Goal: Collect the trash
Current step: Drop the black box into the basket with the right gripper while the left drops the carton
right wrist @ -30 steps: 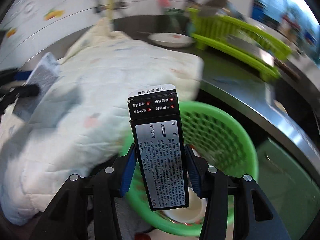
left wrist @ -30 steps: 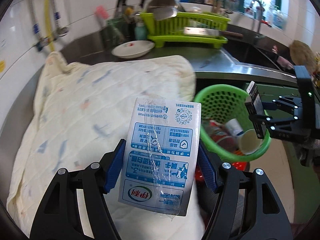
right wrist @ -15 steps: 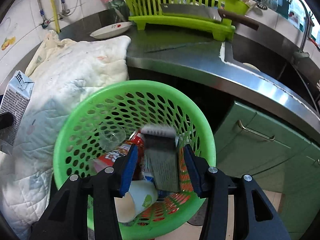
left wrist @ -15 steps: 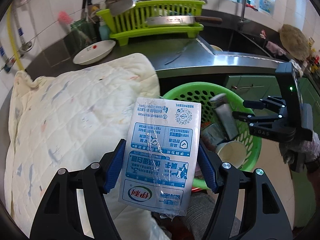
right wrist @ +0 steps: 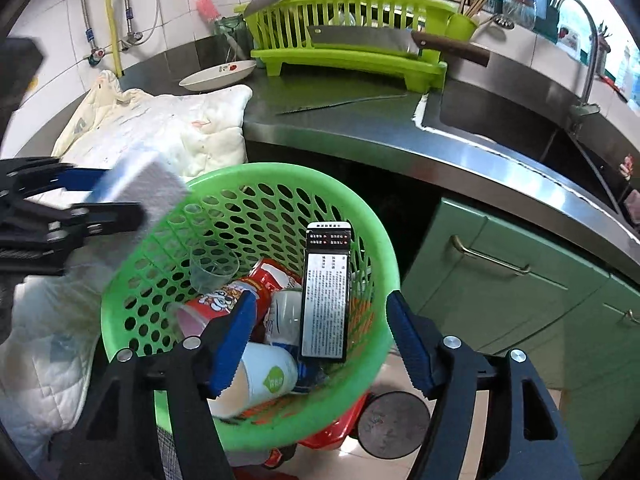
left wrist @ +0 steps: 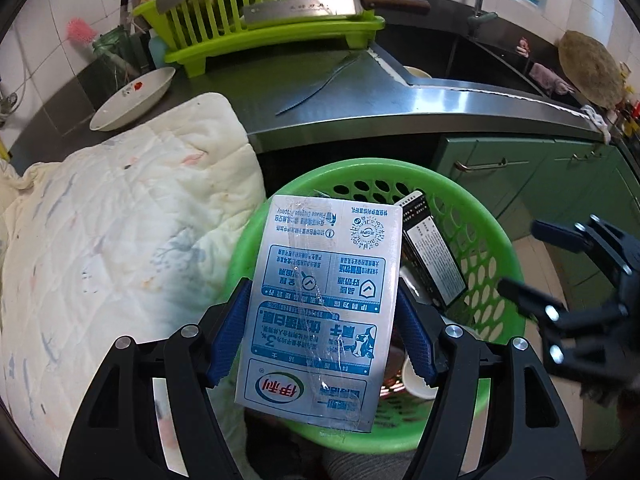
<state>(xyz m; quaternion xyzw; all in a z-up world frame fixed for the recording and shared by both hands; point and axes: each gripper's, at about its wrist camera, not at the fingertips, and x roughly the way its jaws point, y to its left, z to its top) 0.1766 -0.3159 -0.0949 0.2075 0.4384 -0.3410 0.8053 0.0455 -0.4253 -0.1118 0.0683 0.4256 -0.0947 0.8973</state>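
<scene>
Above the green basket [right wrist: 384,264], the right tool [right wrist: 320,336] is standing released, jaws just opened, black carton [right wrist: 326,296] dropped inside; the left tool [left wrist: 320,332] is gripping the milk carton [left wrist: 320,304], awaiting disposal.

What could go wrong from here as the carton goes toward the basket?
1. The left gripper holds the milk carton over the near rim of the green basket; released here, it may catch the rim and fall outside.
2. The right gripper, jaws just opened, hangs over the basket beside the dropped black box; the two grippers could collide.
</scene>
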